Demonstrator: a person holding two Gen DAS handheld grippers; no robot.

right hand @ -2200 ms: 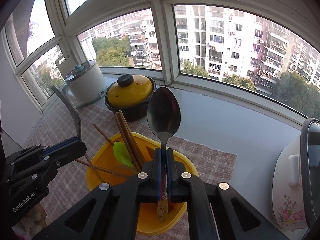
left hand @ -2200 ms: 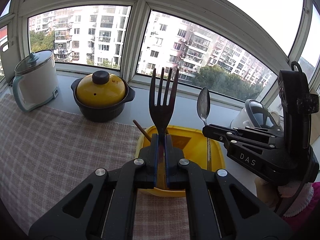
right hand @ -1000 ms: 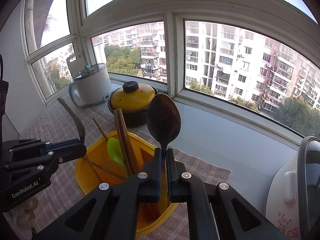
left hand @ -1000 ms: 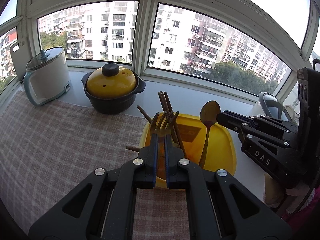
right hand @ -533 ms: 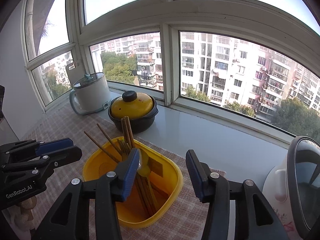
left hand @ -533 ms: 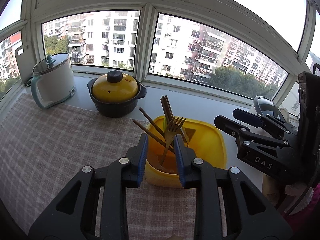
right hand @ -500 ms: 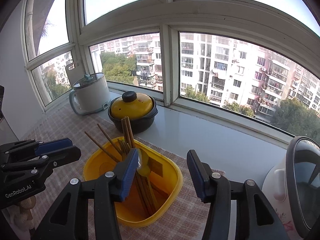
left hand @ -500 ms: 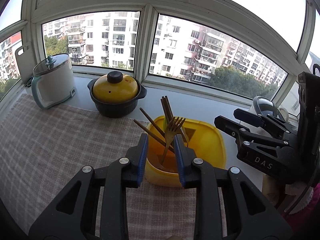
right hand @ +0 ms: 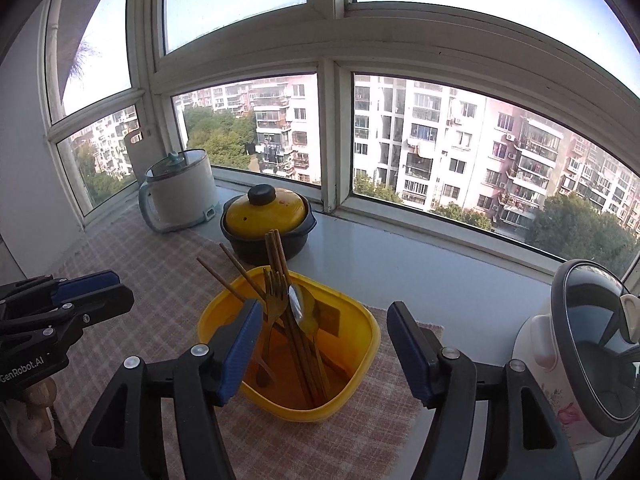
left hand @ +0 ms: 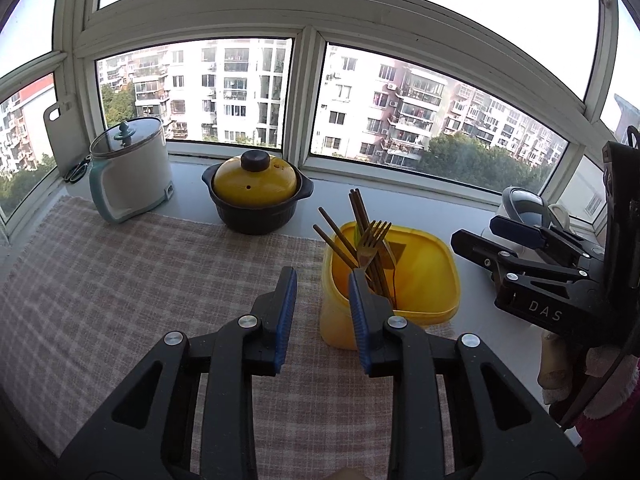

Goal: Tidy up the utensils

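While fork (right hand: 276, 300) and spoon (right hand: 303, 309) lean in the yellow bin (right hand: 362, 354), the "GenRobot.AI" left hand-held gripper (left hand: 322, 280) and "DAS" right hand-held gripper (right hand: 324, 320) gape empty.

container (right hand: 362, 354): yellow plastic tub, rounded-square rim, upright on checked cloth on bench, holds all utensils
fork (right hand: 274, 300): gold-toned, tines up, handle down inside tub, leaning toward left wall
spoon (right hand: 303, 307): metal, bowl up, handle down in tub, just right of fork, touching chopsticks
chopsticks (right hand: 276, 252): dark brown wooden, several, standing tilted in tub, tips above rim; two lean out left
green utensil (left hand: 355, 233): only a sliver shows behind fork, type unclear
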